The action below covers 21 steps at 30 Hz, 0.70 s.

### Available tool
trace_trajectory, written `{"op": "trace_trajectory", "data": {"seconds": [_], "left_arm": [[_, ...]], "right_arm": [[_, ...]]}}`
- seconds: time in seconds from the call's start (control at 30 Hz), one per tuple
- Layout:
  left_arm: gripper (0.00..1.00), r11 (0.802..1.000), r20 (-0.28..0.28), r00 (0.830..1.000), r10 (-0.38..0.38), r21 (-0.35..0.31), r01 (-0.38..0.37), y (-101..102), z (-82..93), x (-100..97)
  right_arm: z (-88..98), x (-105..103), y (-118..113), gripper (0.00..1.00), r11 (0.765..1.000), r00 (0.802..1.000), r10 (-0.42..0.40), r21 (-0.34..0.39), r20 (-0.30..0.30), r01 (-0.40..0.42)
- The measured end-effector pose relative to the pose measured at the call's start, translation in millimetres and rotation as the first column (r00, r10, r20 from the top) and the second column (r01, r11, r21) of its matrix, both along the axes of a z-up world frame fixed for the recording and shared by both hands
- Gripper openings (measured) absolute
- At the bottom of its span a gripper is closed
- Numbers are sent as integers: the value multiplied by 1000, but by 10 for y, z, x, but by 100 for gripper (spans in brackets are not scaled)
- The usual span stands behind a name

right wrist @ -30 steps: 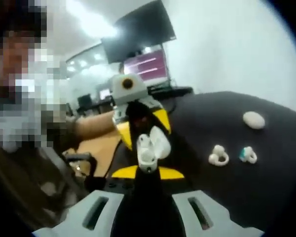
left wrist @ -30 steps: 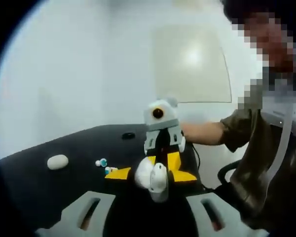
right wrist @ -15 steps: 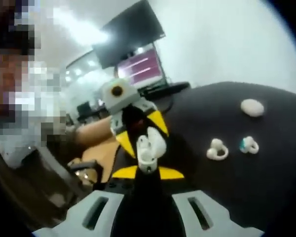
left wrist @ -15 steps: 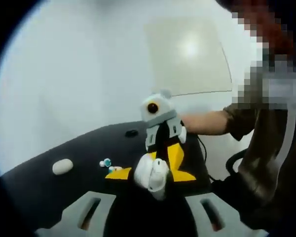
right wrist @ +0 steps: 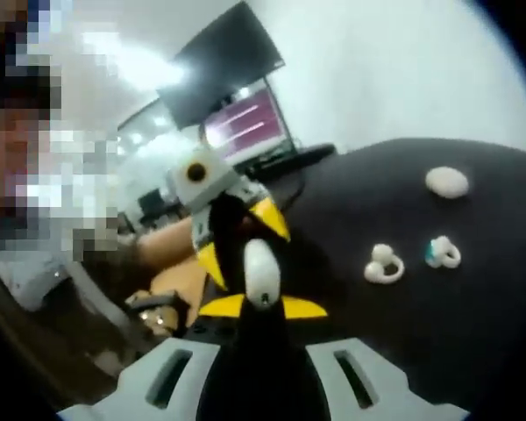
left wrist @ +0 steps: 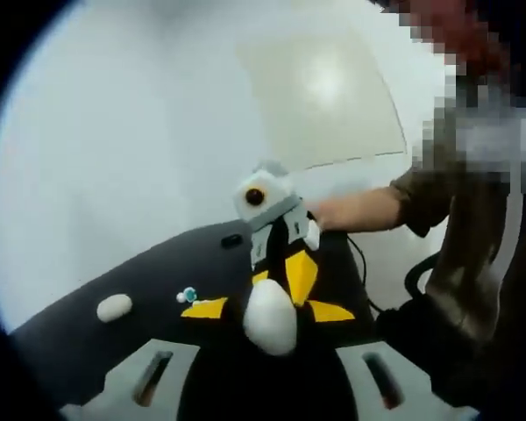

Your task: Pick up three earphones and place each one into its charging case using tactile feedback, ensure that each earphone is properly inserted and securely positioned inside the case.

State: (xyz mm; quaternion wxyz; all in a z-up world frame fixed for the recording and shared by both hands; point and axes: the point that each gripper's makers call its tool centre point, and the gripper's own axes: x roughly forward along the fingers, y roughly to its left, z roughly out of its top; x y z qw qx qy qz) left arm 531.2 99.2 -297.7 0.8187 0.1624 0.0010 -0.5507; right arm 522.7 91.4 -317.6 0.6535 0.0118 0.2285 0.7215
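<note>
Above the black desk (right wrist: 473, 351), both grippers' jaws clamped on one white oval charging case (left wrist: 270, 317), steadying it for closing.

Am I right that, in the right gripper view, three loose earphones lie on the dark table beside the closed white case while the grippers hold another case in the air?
Not quite: the right gripper view shows two loose earphones, a white earphone and a teal-tipped earphone, on the dark table. The closed white case lies beyond them, and the held case is up between the grippers.
</note>
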Motion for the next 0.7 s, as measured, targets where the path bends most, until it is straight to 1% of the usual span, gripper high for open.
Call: {"op": "trace_trajectory", "data": {"seconds": [0.1, 0.2, 0.4, 0.47, 0.5, 0.53, 0.57, 0.63, 0.7], "left_arm": [[35, 1000, 18, 1000, 10, -2, -9, 7, 11, 8], [35, 1000, 16, 1000, 22, -15, -22, 30, 30, 36], [34, 999, 22, 999, 29, 40, -29, 20, -64, 55], [34, 998, 12, 999, 32, 48, -32, 27, -78, 71], [32, 999, -1, 999, 32, 36, -32, 31, -63, 75], [26, 999, -16, 1000, 21, 28, -20, 26, -55, 57], [24, 1000, -27, 999, 22, 20, -22, 29, -41, 55], [20, 1000, -35, 999, 17, -12, -18, 19, 4, 30], [18, 1000, -50, 999, 9, -29, -11, 15, 21, 8]], "right_arm": [[6, 47, -12, 15, 1000, 1000, -13, 1, -15, 13], [13, 67, -20, 16, 1000, 1000, -17, 5, -22, 17], [20, 61, -33, 16, 1000, 1000, -8, 14, 19, 8], [19, 52, -38, 16, 1000, 999, -2, 17, 48, 1], [16, 48, -39, 16, 1000, 998, 0, 17, 62, -1], [17, 53, -39, 17, 1000, 998, -2, 17, 62, 1], [22, 71, -39, 18, 1000, 998, -10, 19, 63, 9], [44, 91, -51, 18, 999, 999, -18, 27, 44, 17], [68, 103, -58, 19, 999, 999, -25, 39, 34, 24]]}}
